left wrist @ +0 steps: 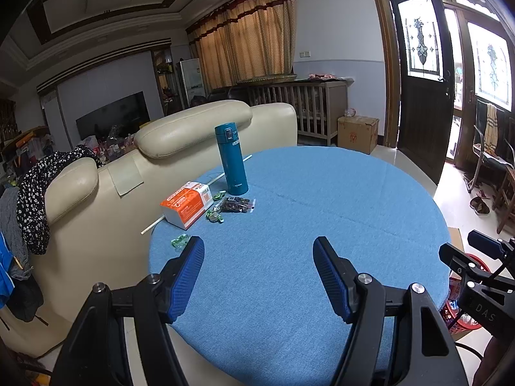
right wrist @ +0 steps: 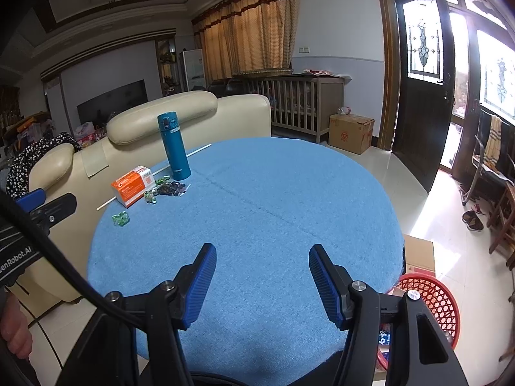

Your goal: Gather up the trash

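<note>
— Grippers first, since they're nearest: the left gripper [left wrist: 259, 278] and the right gripper [right wrist: 262, 284] both hang over the near part of the round table [left wrist: 322, 225], blue fingers [left wrist: 188, 276] spread wide, nothing between them.

— And the red basket [right wrist: 431, 302]?

— On the floor, just beside the table's near right edge. Something printed lies inside it, but I can't make out what.

— Where's the trash, then?

— Across the cloth on the far left side. One green wrapper [left wrist: 179, 242] lies alone near the edge, closest to the left gripper. Beyond it, an orange-and-white box [left wrist: 188, 204], more green wrappers [left wrist: 215, 216] and a dark clear packet [left wrist: 236, 205], all close together. Behind them stands a teal flask [left wrist: 232, 158], with a thin white stick [left wrist: 206, 182] running past it over the table's edge.

— So which step is this?

— Between grasps, I'd judge: hands free, litter on the table, basket waiting. The next pick calls for a forward-left reach and a low, flat pinch, because those wrappers look thin and slippery. Mind the flask; it's tall and would tip easily.
</note>
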A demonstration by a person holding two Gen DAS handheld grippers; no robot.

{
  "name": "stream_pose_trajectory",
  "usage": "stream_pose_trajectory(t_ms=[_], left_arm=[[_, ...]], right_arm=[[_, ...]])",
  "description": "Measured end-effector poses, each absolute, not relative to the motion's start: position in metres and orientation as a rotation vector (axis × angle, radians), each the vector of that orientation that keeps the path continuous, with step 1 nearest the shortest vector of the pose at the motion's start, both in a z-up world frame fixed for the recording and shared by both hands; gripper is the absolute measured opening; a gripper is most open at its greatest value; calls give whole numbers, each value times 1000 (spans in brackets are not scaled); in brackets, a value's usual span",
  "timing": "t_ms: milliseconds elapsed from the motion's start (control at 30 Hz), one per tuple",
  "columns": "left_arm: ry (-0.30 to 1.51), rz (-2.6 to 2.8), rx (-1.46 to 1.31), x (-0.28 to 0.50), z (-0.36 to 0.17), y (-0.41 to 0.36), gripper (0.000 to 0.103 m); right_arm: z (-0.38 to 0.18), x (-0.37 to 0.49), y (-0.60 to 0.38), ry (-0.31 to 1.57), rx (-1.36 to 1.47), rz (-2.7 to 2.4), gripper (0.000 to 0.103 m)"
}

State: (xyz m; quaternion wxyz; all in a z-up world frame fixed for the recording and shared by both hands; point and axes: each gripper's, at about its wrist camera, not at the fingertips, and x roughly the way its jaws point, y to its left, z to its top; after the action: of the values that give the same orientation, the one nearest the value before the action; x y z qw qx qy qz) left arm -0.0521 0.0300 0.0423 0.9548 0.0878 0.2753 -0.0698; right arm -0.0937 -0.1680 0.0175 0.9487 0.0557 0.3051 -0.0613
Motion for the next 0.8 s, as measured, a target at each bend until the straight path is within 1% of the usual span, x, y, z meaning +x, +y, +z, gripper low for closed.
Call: stream_pose_trajectory(t_ms=[800], left_arm=[[596, -140, 157, -40, 32, 41, 71]], right_arm=[[13, -75, -159, 639, 101, -117, 64]])
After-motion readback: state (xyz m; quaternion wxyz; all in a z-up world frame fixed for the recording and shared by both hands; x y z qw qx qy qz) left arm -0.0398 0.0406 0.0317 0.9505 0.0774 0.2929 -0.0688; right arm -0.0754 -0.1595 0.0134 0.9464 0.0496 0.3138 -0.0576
